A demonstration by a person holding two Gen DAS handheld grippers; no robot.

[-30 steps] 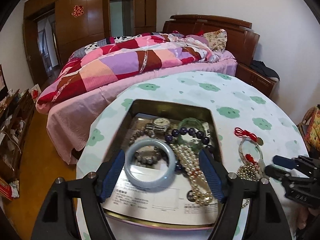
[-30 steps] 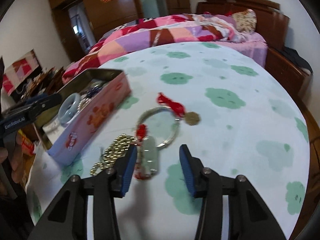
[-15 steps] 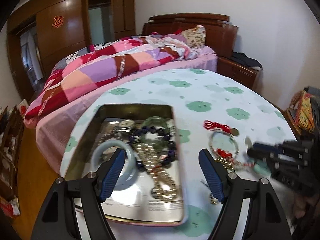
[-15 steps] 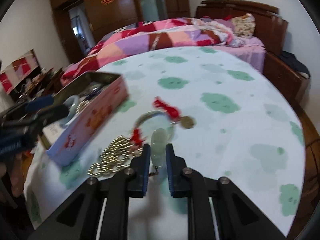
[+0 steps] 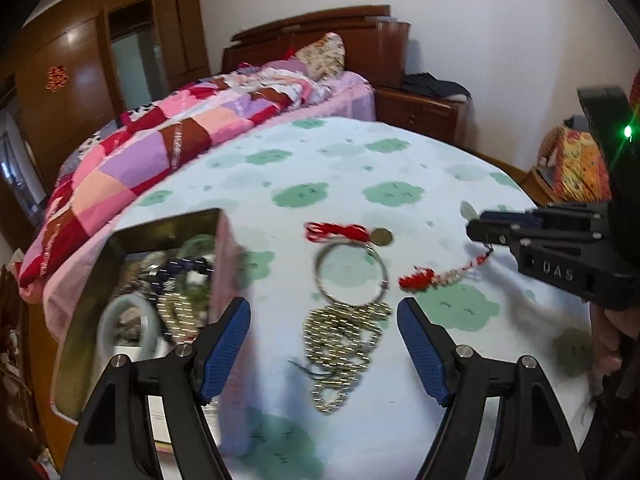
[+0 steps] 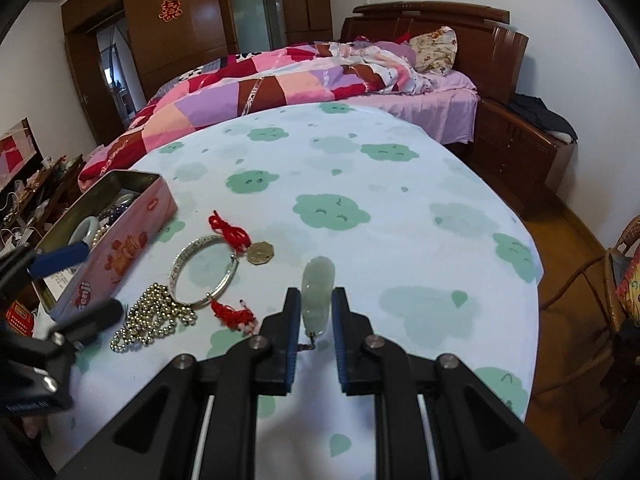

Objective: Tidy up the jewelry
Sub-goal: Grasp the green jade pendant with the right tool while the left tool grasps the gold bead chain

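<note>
My right gripper (image 6: 316,300) is shut on a pale green jade pendant (image 6: 318,294) and holds it above the table; its red cord and tassel (image 6: 234,316) trail down to the cloth. From the left wrist view the right gripper (image 5: 474,226) is at the right with the tassel (image 5: 420,278) hanging below it. My left gripper (image 5: 323,322) is open and empty over a gold bead necklace (image 5: 340,336). A silver bangle (image 5: 352,276) with a red cord and coin (image 5: 382,236) lies just beyond. The pink tin (image 6: 132,228) holds a pale bangle (image 5: 124,328) and several beads.
The round table has a white cloth with green cloud prints (image 6: 332,210). A bed with a patchwork quilt (image 6: 280,84) stands behind it. A wooden nightstand (image 6: 516,148) is at the right, and a wicker chair (image 6: 616,280) at the far right.
My left gripper has moved right, from over the tin to over the gold necklace. My right gripper has shut on the jade pendant and lifted it off the cloth.
</note>
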